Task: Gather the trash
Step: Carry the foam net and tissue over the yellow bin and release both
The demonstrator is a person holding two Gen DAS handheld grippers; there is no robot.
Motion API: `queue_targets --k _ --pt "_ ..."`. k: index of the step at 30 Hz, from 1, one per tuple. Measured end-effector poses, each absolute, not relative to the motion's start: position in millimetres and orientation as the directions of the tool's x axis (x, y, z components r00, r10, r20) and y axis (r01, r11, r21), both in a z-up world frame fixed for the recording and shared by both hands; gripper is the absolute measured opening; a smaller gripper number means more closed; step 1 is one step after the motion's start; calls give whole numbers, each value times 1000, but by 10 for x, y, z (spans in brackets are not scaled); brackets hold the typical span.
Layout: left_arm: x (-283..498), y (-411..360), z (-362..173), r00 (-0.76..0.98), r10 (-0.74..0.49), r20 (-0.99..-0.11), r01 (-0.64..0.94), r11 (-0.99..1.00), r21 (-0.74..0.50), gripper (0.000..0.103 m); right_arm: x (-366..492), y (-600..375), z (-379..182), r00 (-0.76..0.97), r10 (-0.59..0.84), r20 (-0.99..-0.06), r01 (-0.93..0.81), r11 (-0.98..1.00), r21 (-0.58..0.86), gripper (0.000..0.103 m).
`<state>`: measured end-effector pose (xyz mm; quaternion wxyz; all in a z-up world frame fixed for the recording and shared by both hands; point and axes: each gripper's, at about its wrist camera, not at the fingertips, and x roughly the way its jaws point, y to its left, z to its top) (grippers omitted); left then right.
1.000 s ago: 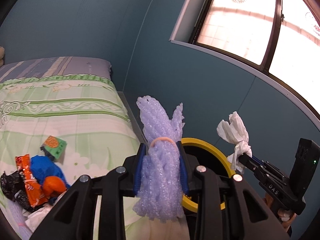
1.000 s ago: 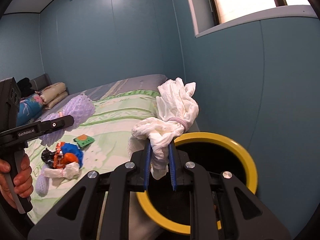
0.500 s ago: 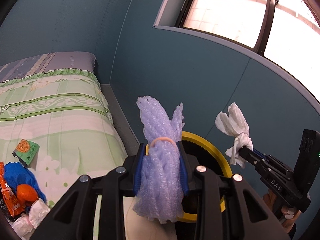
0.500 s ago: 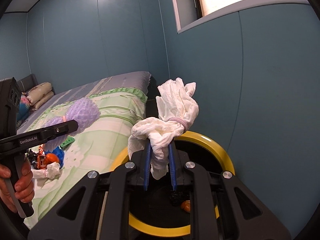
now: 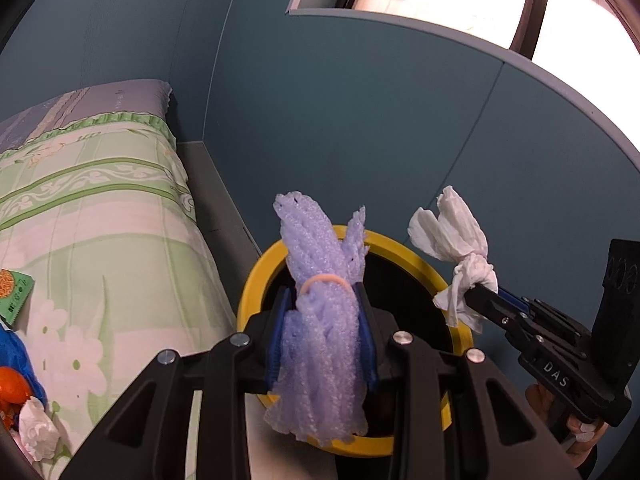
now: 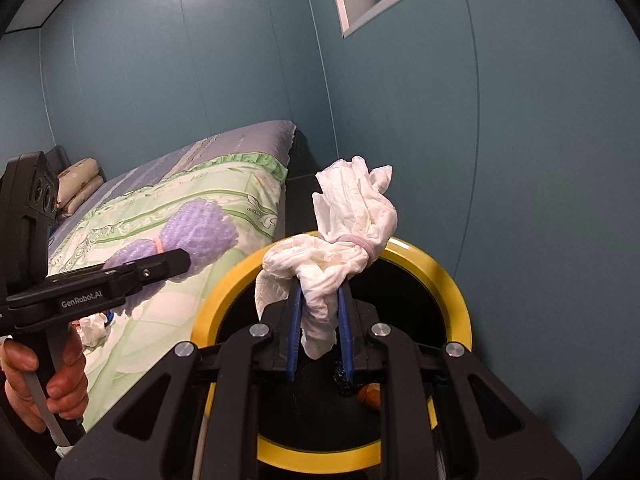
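My left gripper (image 5: 322, 336) is shut on a purple foam net bundle (image 5: 320, 320) tied with a rubber band, held above the near-left rim of a yellow-rimmed black trash bin (image 5: 424, 264). My right gripper (image 6: 320, 328) is shut on a white tissue wad (image 6: 344, 240) bound with a band, held over the bin's opening (image 6: 452, 280). The right gripper also shows in the left wrist view (image 5: 480, 298), and the left gripper in the right wrist view (image 6: 176, 260). Some small trash lies at the bin's bottom (image 6: 370, 394).
A bed with a green floral cover (image 5: 100, 208) lies left of the bin. More trash sits on it: a green packet (image 5: 16, 296), blue and orange pieces (image 5: 12, 376), a white tissue (image 5: 36, 432). Blue walls stand close behind the bin.
Both grippers have moved right and forward from over the bed toward the bin, still holding their bundles. The bin now shows more fully beneath them.
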<state>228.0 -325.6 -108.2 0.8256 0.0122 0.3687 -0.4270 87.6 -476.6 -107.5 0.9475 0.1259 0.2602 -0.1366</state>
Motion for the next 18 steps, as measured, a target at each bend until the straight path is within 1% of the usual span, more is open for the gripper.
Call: queue_targets --k 8,10,11,13,14,15,16,17,18 --pt "2274 -3388 -1240 332 -691 -642 717 627 -305 31 868 -4885 -1180 811 -196 -552 345 922 179 16" --pt "2289 -3378 -1264 328 -692 -644 716 626 -308 35 885 -4905 -1187 810 -192 -553 346 919 187 17" --pt "2302 -3366 -1273 330 -689 -645 712 630 -309 36 883 -4912 -1191 812 -188 -553 344 919 193 19" --pt "2298 -3379 -1261 328 -687 -649 707 634 -314 36 894 -4912 -1173 812 -193 -551 350 916 195 22" --pt "2303 -3384 -1253 330 -685 -650 704 637 -314 38 893 -4896 -1157 812 -195 -550 352 915 196 25" --pt "2311 -3375 -1254 333 -683 -650 701 640 -314 43 896 -4906 -1158 813 -195 -548 354 914 200 27" --pt "2324 -3362 -1248 339 -682 -648 695 646 -316 47 898 -4919 -1161 814 -196 -547 357 911 205 31" --pt "2339 -3343 -1241 346 -680 -646 688 652 -318 53 913 -4920 -1154 813 -198 -547 361 910 207 33" --pt "2354 -3324 -1234 350 -681 -643 683 655 -322 56 914 -4924 -1148 812 -205 -547 369 906 207 34"
